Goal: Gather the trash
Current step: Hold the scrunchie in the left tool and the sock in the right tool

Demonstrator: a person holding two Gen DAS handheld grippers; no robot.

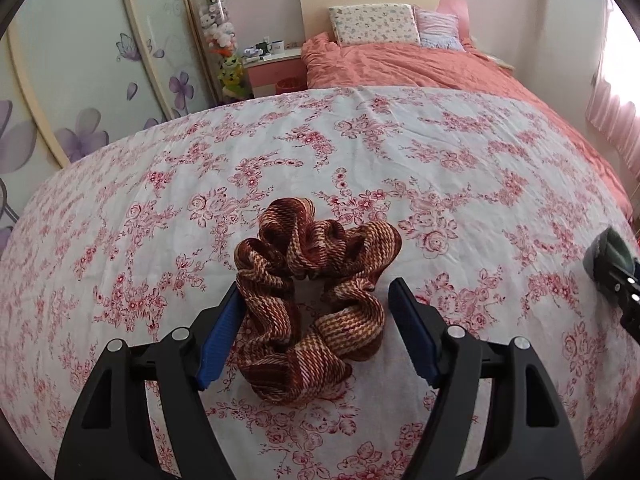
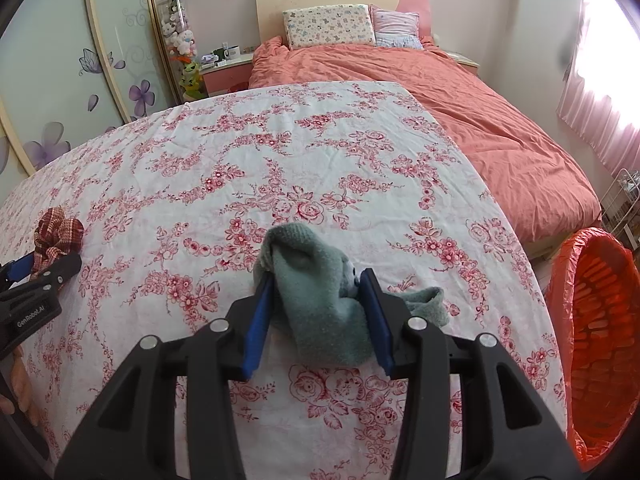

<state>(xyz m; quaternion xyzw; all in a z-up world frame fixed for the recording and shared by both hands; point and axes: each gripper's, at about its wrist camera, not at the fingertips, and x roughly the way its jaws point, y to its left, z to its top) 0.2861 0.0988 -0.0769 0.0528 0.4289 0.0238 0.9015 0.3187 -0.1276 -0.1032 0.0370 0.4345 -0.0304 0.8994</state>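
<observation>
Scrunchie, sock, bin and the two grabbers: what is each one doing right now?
scrunchie: lying crumpled on the flowery cloth, between the open jaws, not squeezed.
left gripper: open, one pad just brushing the scrunchie.
green sock: bunched, pinched between the pads.
right gripper: shut on the sock.
orange bin: open-topped, lined with an orange bag, standing beside the table; nothing visible inside.
</observation>
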